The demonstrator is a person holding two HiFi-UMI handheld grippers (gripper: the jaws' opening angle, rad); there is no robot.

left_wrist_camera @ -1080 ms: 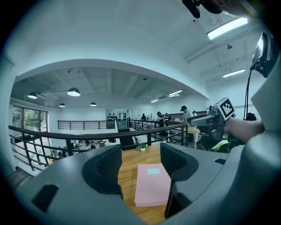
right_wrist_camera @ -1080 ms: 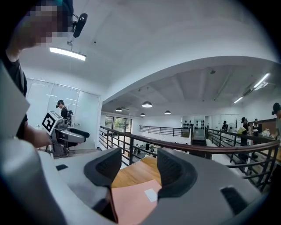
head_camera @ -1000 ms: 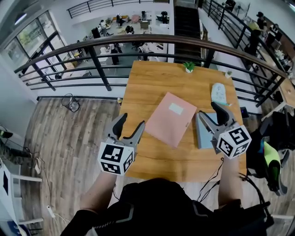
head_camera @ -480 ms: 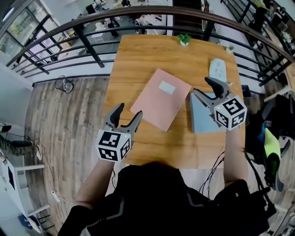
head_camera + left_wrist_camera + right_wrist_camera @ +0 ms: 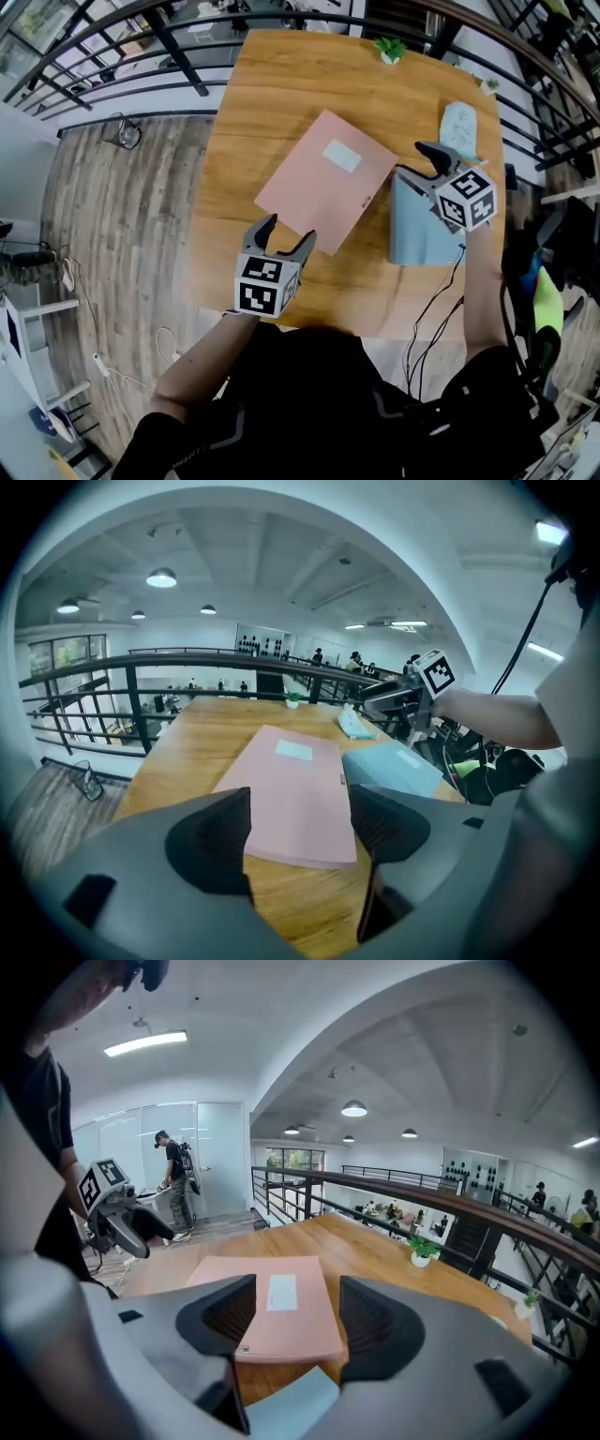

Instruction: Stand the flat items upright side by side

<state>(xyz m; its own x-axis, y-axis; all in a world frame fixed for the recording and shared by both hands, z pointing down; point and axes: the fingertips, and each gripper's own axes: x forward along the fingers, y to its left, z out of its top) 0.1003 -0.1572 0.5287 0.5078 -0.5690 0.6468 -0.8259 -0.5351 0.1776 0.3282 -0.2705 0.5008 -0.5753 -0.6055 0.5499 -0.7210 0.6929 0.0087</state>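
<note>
As we look steeply down past our own dark sleeves at the bottom edge, we list from near to far.

1. Left gripper [image 5: 289, 230], lower centre of the head view, with its marker cube [image 5: 265, 284] nearest us. Its jaws stand wide apart and have just been opening. They grasp nothing. In the left gripper view we see the pink folder only beyond the gap, untouched.

2. Right gripper [image 5: 414, 161], right of centre, hanging over the blue folder. Its jaws are likewise apart and have just been opening, and they hold nothing. In the right gripper view the pink folder shows through the gap and a corner of the blue folder lies below it.

3. Blue folder [image 5: 422, 234], lying flat at the right of the wooden table [image 5: 281, 103], near its front edge.

4. Pink folder [image 5: 323, 178], lying flat at mid-table and turned diagonally. It bears a pale label, and its near corner lies close to the left gripper's tips. It lies just left of the blue folder. We cannot tell whether the two touch.

5. Pale oblong object [image 5: 459, 127], at the right edge of the table beyond the right gripper. We cannot tell what it is.

6. Small potted plant [image 5: 391, 49], at the far edge of the table.

7. Dark railing [image 5: 178, 37], running across the top of the frame.

8. Plank floor [image 5: 122, 234], filling the left of the frame.
</note>
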